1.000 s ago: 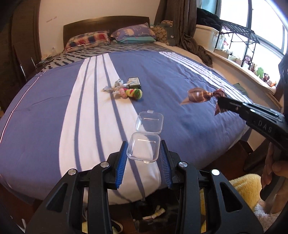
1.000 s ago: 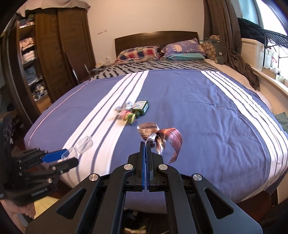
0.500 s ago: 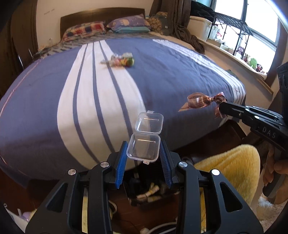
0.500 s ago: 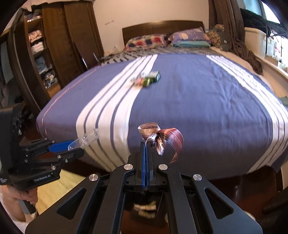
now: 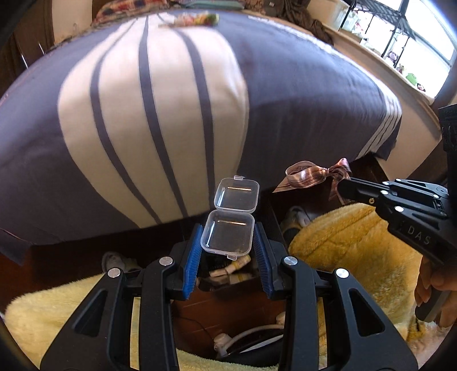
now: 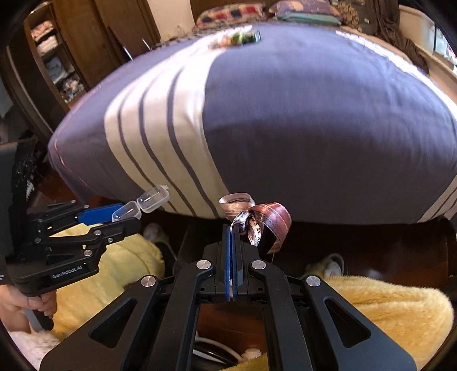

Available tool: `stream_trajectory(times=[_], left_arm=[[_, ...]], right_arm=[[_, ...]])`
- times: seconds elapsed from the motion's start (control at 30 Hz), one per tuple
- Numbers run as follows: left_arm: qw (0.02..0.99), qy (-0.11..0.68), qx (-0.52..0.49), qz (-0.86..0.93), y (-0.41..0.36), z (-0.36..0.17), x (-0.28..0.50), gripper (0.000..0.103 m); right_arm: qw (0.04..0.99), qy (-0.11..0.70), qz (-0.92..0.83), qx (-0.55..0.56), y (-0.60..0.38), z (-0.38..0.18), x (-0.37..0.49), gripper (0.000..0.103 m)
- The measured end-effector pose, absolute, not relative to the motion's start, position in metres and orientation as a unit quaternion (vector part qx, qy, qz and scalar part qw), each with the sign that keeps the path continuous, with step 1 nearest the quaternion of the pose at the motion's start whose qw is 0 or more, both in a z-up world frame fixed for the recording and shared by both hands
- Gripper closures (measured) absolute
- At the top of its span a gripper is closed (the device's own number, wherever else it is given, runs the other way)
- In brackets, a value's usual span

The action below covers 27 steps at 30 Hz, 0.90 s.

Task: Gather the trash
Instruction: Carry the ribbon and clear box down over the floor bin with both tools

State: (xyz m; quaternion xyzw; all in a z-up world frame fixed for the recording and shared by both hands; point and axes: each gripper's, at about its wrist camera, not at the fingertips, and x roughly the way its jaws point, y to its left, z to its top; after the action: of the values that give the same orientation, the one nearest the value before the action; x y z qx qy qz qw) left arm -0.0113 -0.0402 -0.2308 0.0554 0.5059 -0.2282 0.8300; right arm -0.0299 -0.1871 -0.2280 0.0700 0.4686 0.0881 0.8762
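Observation:
My left gripper (image 5: 228,238) is shut on a small clear plastic box (image 5: 228,232), its hinged lid (image 5: 237,194) flipped open beyond the blue pads. It hangs past the foot of the bed, over a dark bin (image 5: 228,278) holding pale scraps. My right gripper (image 6: 232,228) is shut on a brown ribbon bow (image 6: 265,218); in the left wrist view that bow (image 5: 311,175) sticks out from its tip to the right of the box. In the right wrist view the left gripper (image 6: 125,215) with the box (image 6: 141,202) sits low at the left.
The bed with its blue and white striped cover (image 5: 160,94) fills the upper part of both views, with several colourful bits (image 5: 194,20) far up it. A yellow fluffy rug (image 5: 351,251) lies on the dark floor. A wardrobe (image 6: 74,51) stands left, a window ledge (image 5: 400,62) right.
Both grippers have dropped and tipped downward, off the bed's foot edge toward the floor. The bin and yellow rug have come into view. The box and bow stay gripped.

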Motion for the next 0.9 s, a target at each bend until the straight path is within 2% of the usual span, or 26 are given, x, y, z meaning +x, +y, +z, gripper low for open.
stream_trajectory(times=[0.27, 0.57, 0.9], left_arm=[[0.801, 0.552, 0.057, -0.224, -0.05, -0.28, 0.009, 0.069], [0.758, 0.608, 0.065, -0.228, -0.063, -0.346, 0.017, 0.069], [0.741, 0.627, 0.063, -0.231, -0.067, -0.367, 0.027, 0.069]], right_arm=[[0.845, 0.525, 0.073, 0.076, -0.186, -0.288, -0.013, 0.101], [0.816, 0.566, 0.066, 0.097, -0.186, -0.33, 0.006, 0.101], [0.789, 0.595, 0.086, 0.126, -0.177, -0.352, 0.03, 0.101]])
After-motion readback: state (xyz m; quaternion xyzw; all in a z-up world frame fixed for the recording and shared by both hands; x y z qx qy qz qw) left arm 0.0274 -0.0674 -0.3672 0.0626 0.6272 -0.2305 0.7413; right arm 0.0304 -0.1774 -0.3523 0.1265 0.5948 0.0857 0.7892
